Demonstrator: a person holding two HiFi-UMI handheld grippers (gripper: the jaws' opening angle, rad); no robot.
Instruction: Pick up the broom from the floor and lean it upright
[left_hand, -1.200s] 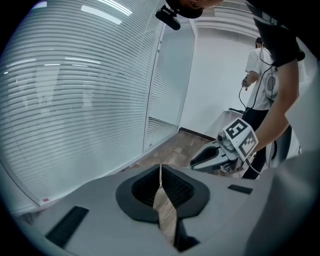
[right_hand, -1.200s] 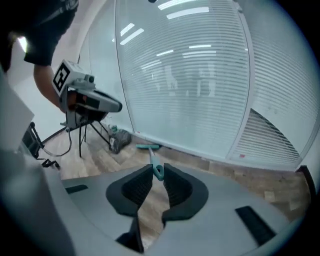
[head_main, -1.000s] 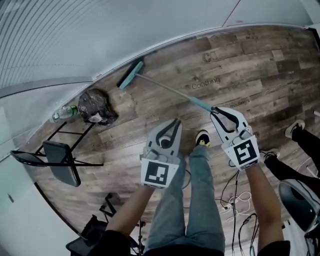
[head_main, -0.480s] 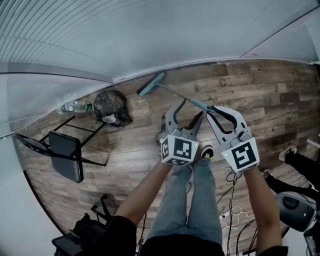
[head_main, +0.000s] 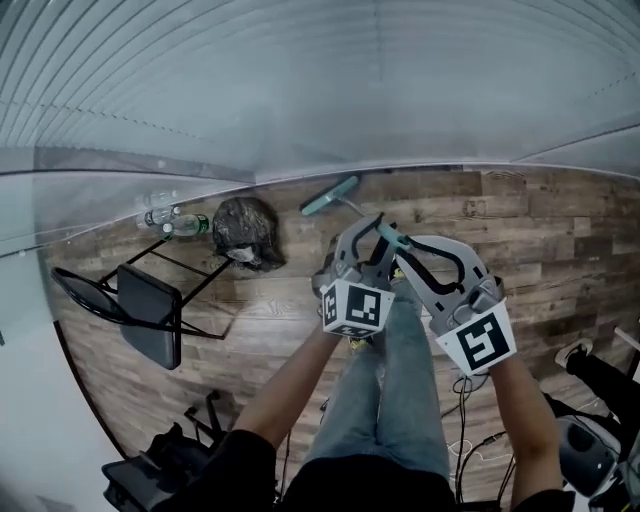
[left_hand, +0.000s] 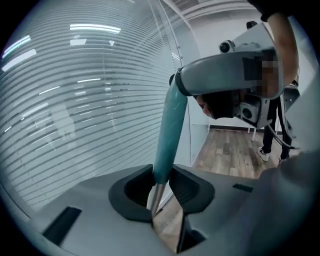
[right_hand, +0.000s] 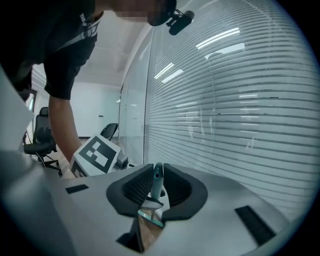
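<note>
Now both tongs are on the broom (head_main: 352, 205), which slants up from the floor (head_main: 520, 240) toward the person. Its teal brush head (head_main: 330, 196) is low at the foot of the striped glass wall (head_main: 300, 90); whether it touches the boards I cannot tell. The thin shaft climbs from there to a teal sleeve (left_hand: 167, 130) at the upper end.

The left tongs (head_main: 370, 225) are clenched on the bottom of that sleeve, right where the bare metal shaft begins. The left gripper view shows a dark pad pressed against each side of it, and these jaws have just been closing with the handle between them. The right tongs (head_main: 402, 255) grasp the very tip of the sleeve, just above the left pair. In the right gripper view the tip sits squeezed between the ribbed pads (right_hand: 137, 186), with the brush head visible far below through the gap. Those jaws have also been closing slightly on the handle. The two tongs are close together, the left one's marker cube (right_hand: 97, 154) just beside the right one.

To the left of the broom head a crumpled dark bag (head_main: 248, 232) lies by the wall, with plastic bottles (head_main: 172, 220) next to it. A black folding chair (head_main: 145, 315) lies tipped over nearer the person. The person's legs (head_main: 385, 400) in jeans are under the tongs, and cables (head_main: 470, 440) trail on the floor at the right.
</note>
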